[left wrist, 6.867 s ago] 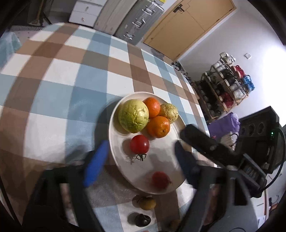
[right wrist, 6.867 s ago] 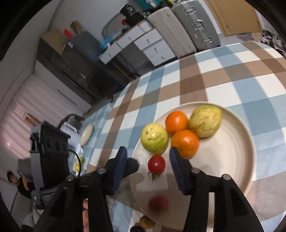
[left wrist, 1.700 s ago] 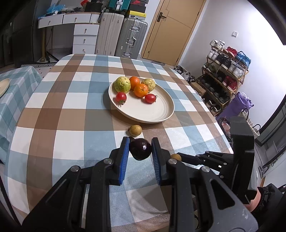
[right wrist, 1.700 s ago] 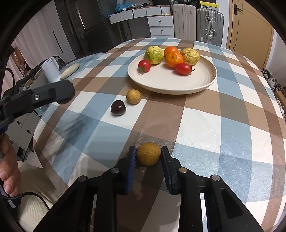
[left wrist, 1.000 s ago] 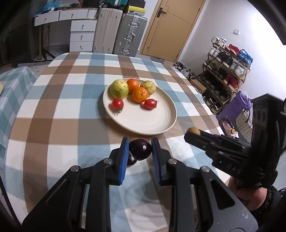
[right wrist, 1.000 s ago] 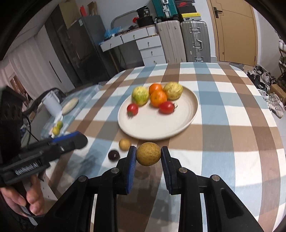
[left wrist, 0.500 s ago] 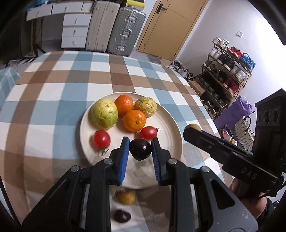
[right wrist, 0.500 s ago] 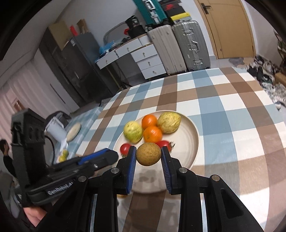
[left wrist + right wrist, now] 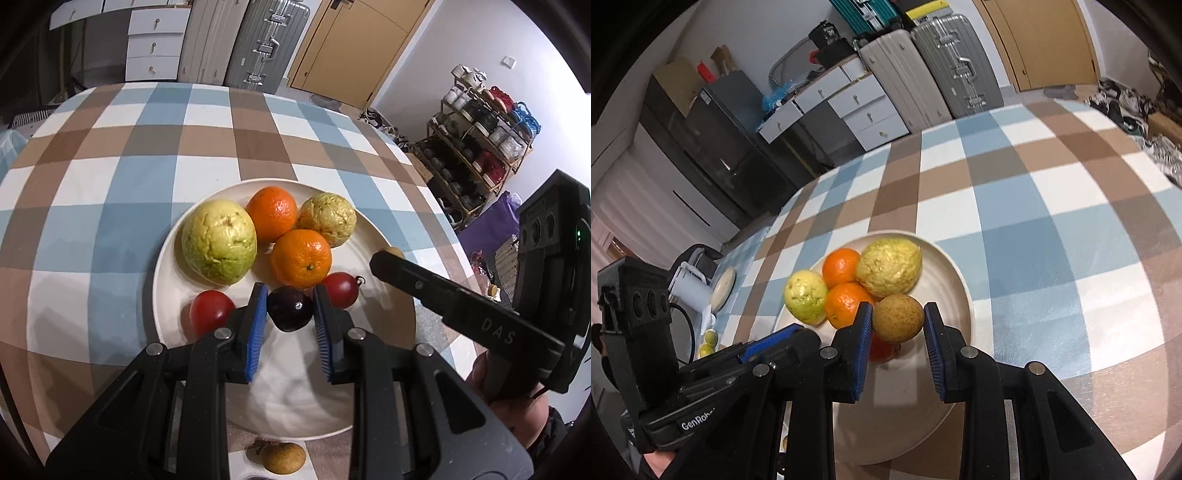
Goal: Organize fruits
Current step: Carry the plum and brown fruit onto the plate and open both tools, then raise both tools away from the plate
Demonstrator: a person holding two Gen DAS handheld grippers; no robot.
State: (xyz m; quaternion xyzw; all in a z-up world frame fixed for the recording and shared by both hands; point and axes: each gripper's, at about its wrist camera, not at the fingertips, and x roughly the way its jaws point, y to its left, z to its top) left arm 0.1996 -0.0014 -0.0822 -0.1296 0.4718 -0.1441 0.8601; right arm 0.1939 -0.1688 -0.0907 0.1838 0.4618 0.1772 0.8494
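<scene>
My left gripper is shut on a dark purple fruit and hangs over the cream plate. On that plate lie a big green-yellow fruit, two oranges, a knobbly yellow fruit and two red tomatoes. My right gripper is shut on a round tan fruit, held above the near part of the plate. The left view shows the right gripper's black finger reaching in over the plate's right rim.
Another tan fruit lies on the checked tablecloth just in front of the plate. Suitcases, drawers and a door stand beyond the table. A shoe rack is off to the right. A person's hand holds the right gripper.
Both grippers have carried their fruits from the near table edge forward and down over the plate. The plate now looms larger in both views.
</scene>
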